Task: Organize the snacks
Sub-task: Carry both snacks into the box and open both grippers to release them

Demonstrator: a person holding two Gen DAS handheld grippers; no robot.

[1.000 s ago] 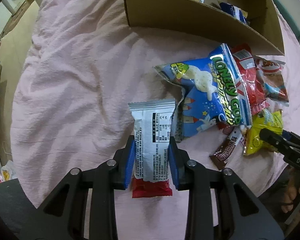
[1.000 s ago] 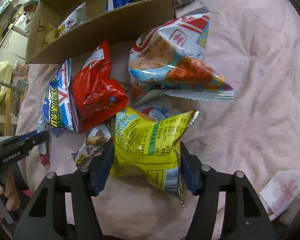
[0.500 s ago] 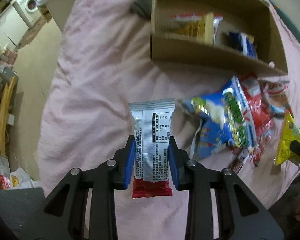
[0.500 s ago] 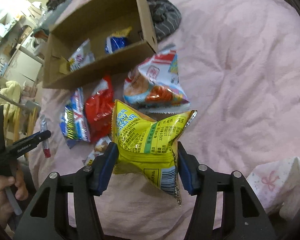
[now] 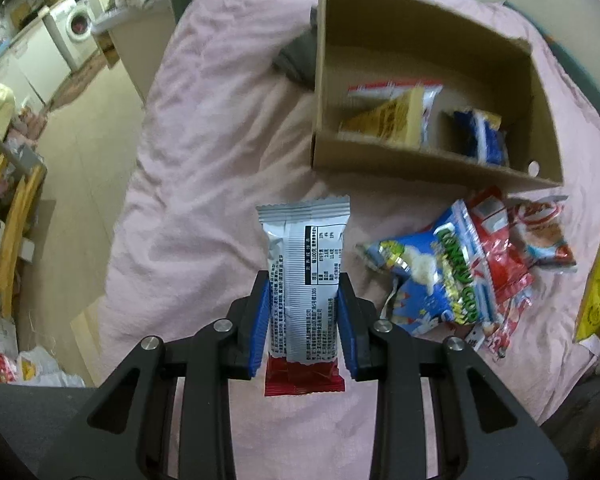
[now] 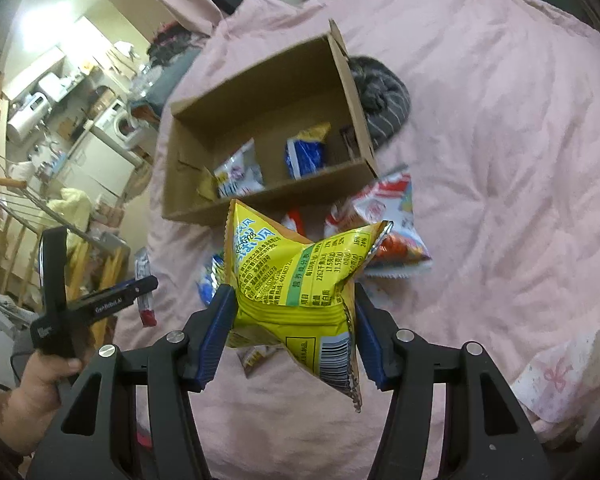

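My left gripper (image 5: pixel 303 320) is shut on a silver and red snack bar (image 5: pixel 304 264) and holds it high above the pink bed. My right gripper (image 6: pixel 292 332) is shut on a puffy yellow chip bag (image 6: pixel 300 284), also lifted. The cardboard box (image 5: pixel 416 160) lies open beyond, with several packets inside; it also shows in the right wrist view (image 6: pixel 268 200). A blue Lonely God bag (image 5: pixel 436 280), a red bag (image 5: pixel 500 256) and a white and orange bag (image 6: pixel 396 232) lie in front of the box. The left gripper with its bar appears at the left of the right wrist view (image 6: pixel 140 292).
The pink quilt (image 5: pixel 220 140) covers the bed; its left edge drops to the floor (image 5: pixel 84 160). A grey striped cloth (image 6: pixel 380 96) lies by the box. A white patterned cloth (image 6: pixel 564 376) sits at the right. A washing machine (image 5: pixel 78 26) and a wooden rack (image 5: pixel 12 216) stand beyond the bed.
Both grippers have risen well above the bed with their snacks. The box and the loose bags now look smaller and farther, and the inside of the box has come into view.
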